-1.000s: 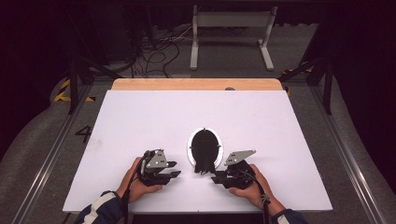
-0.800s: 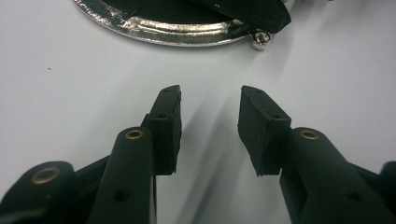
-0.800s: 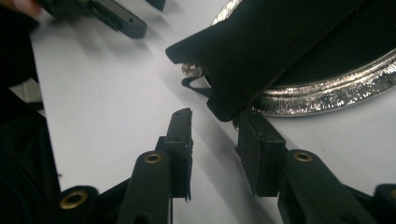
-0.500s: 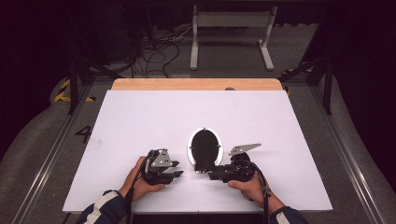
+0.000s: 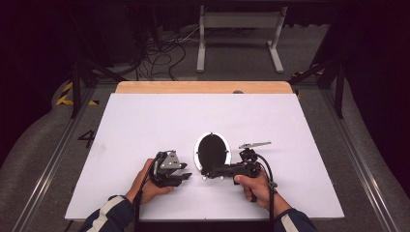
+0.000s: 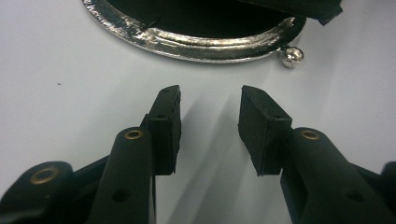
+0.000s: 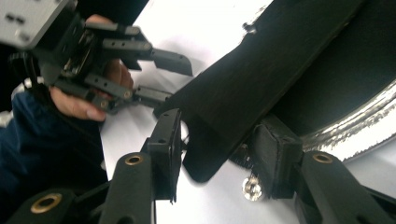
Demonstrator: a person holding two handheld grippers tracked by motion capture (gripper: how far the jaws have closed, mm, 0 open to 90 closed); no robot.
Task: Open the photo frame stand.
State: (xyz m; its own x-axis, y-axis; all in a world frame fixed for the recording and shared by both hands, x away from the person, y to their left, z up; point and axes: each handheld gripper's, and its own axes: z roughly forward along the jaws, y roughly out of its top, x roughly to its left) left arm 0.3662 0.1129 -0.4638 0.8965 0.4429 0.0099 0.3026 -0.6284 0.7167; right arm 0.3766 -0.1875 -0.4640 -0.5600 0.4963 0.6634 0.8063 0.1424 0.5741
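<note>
Two tools low on the desk. My right tool just widened around the coin purse's black flap, grip loosening; left tool parted, empty.

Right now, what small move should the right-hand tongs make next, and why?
Probably close on the black flap of the silver-framed coin purse. The right tongs have just been opening; the flap lies between their pads, not yet pressed. The left tongs wait open beside the frame.

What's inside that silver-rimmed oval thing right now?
Inside the silver rim there is black material, and a black flap sticks out between the right gripper fingers. What lies under the flap is hidden.
</note>
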